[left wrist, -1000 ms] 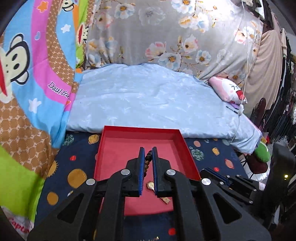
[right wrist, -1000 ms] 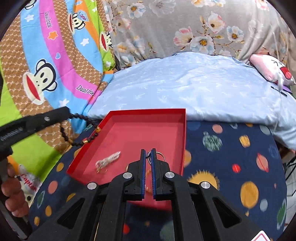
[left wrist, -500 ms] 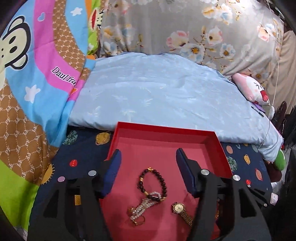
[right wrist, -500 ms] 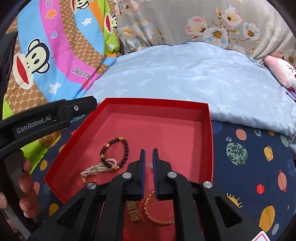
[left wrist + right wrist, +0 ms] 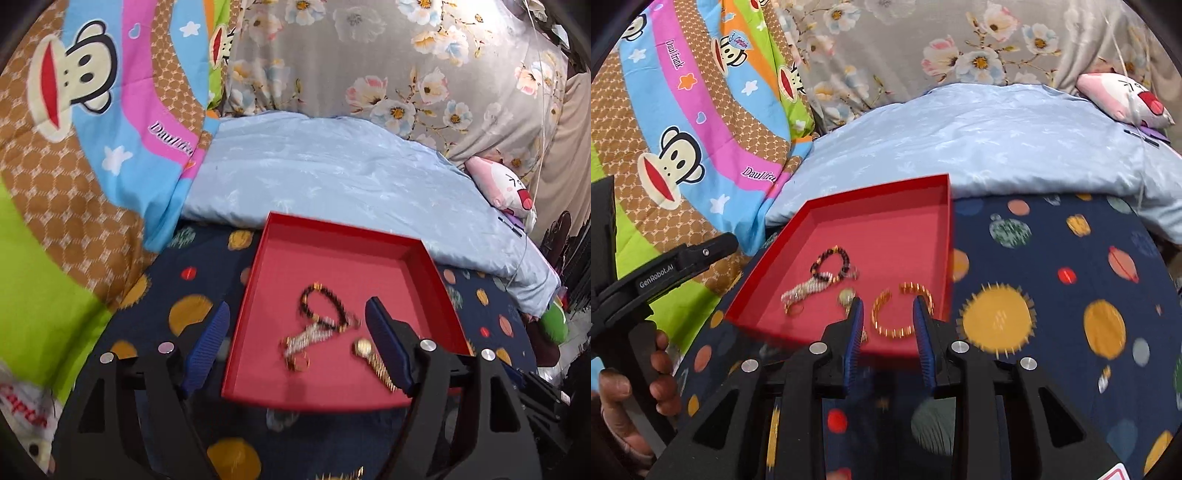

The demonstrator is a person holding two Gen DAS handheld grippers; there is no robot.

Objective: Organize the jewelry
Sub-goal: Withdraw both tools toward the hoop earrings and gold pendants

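Note:
A red tray (image 5: 255, 280) (image 5: 943, 236) lies on the dark planet-print bedspread. In it lie a dark bead bracelet (image 5: 323, 308) (image 5: 831, 264), a pearl bracelet (image 5: 304, 338) (image 5: 801, 291), a gold watch (image 5: 373, 360) (image 5: 847, 296) and a gold bangle (image 5: 901, 310). My left gripper (image 5: 297, 328) is wide open and empty, its fingers straddling the tray's near left part. My right gripper (image 5: 888, 310) is open and empty, with the gold bangle between its fingertips at the tray's near right corner. The left gripper's body (image 5: 665, 273) also shows in the right wrist view.
A light blue quilt (image 5: 332, 177) lies behind the tray, with a floral pillow (image 5: 388, 66) and a monkey-print blanket (image 5: 92, 129) beyond. A pink plush toy (image 5: 506, 188) lies at the right. The planet-print bedspread (image 5: 1052, 295) stretches to the right of the tray.
My left gripper opened and dropped the dark bead bracelet into the tray, then drew back. My right gripper opened, released the gold bangle in the tray, and moved back and right.

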